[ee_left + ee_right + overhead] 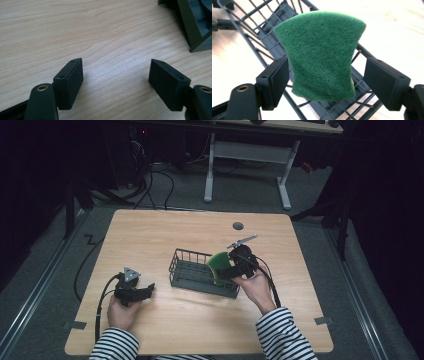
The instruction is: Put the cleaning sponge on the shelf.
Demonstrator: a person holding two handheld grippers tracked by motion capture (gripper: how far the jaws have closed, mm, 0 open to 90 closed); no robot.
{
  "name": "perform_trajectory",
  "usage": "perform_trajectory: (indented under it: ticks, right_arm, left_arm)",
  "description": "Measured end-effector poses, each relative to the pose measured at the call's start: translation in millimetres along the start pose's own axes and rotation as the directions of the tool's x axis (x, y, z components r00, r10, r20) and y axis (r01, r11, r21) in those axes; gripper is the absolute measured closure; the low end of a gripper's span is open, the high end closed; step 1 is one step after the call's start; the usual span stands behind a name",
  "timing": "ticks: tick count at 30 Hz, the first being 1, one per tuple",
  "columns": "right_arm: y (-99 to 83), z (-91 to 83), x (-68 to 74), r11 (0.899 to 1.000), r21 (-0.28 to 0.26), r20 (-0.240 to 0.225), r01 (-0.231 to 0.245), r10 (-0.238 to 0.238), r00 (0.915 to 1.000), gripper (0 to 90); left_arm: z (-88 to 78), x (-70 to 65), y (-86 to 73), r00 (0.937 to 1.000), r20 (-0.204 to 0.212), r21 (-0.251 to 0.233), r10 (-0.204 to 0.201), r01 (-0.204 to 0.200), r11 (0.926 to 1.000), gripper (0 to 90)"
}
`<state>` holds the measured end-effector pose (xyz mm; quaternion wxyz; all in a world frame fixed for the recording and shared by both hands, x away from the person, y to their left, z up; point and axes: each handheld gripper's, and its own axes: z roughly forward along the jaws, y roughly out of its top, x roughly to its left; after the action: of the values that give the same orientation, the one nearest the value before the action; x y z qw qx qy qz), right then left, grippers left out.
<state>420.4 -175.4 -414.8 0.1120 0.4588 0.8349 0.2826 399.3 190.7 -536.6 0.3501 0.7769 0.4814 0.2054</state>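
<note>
The green scouring sponge [320, 53] stands on its edge at the right end of the dark wire basket [187, 270], near the middle of the high view, its long axis upright. It sits directly between the jaws of the right gripper [324, 82], but they are spread wide: the left pad is just beside the sponge and the right pad is apart from it. The left gripper [116, 80], at the lower left of the high view, has its jaws spread over the bare wooden bench [75, 30], well apart from the sponge. So the right hand [257, 290] is much nearer, I think.
</note>
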Motion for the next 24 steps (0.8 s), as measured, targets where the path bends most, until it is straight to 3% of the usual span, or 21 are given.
perform_trajectory:
  ticks: [3, 6, 9, 14, 20, 24]
  right_arm:
    - [1.6, -4.1, 2.1, 0.999, -0.043, -0.025, -0.003, 0.002, 0.9997, 27.1]
    - [1.7, -1.6, 5.4, 1.000, -0.026, -0.002, 0.016, -0.017, 0.9999, 31.2]
    - [0.7, 5.8, 7.0, 1.000, 0.009, 0.014, 0.030, -0.030, 0.9995, 30.4]
    - [-2.1, -6.5, 5.0, 0.999, -0.039, 0.007, 0.014, -0.013, 0.9999, 29.2]
    - [-12.1, -32.2, -12.3, 0.994, -0.105, 0.021, -0.029, 0.031, 0.9993, 30.3]
    - [-23.7, -46.0, -26.5, 0.985, -0.156, 0.029, -0.067, 0.073, 0.9969, 32.3]
  left_arm:
    - [0.1, 0.0, 0.0, 1.0000, -0.001, -0.001, 0.000, 0.000, 1.0000, 28.3]
    - [0.1, 0.0, -0.1, 1.0000, -0.001, -0.001, 0.000, 0.000, 1.0000, 28.3]
    - [0.0, 0.2, -0.1, 1.0000, 0.001, -0.002, -0.002, 0.002, 1.0000, 28.3]
    - [0.0, 0.2, -0.1, 1.0000, 0.001, -0.002, -0.002, 0.002, 1.0000, 28.2]
    - [0.0, 0.0, -0.1, 1.0000, 0.000, -0.001, -0.001, 0.001, 1.0000, 28.3]
    - [0.1, -0.1, -0.1, 1.0000, -0.001, -0.001, -0.001, 0.001, 1.0000, 28.3]
